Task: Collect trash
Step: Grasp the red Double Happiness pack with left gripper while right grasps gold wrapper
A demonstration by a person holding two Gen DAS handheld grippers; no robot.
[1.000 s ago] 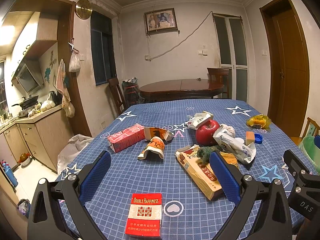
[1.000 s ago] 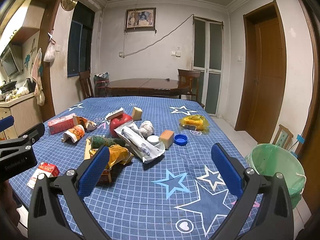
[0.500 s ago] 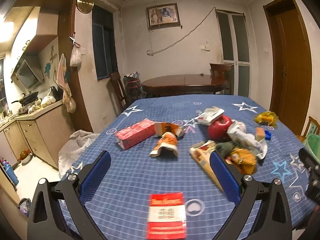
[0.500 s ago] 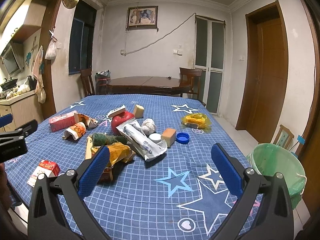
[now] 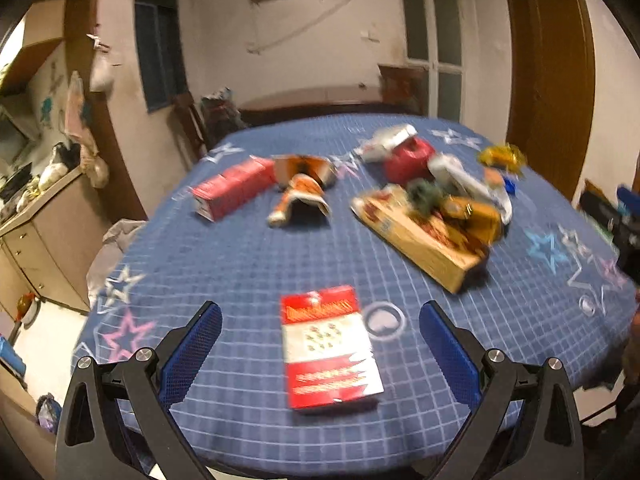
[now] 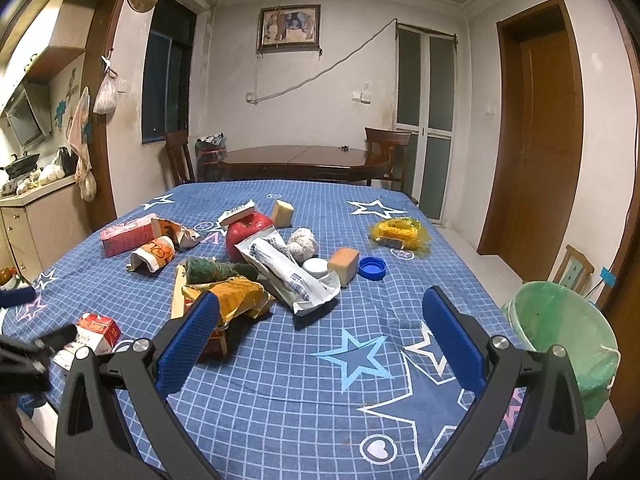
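Left wrist view: the left gripper (image 5: 320, 344), jaws spread wide, hangs over a red cigarette pack (image 5: 329, 346) at the table's near edge; it should straddle the pack squarely. Right wrist view: the right gripper (image 6: 320, 340) gapes empty; a green-lined bin (image 6: 568, 336) waits beside the table.

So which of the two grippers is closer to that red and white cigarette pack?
Left. The left gripper is open, its jaws either side of the cigarette pack. The right gripper is open over bare blue tablecloth, the pack off to its left.
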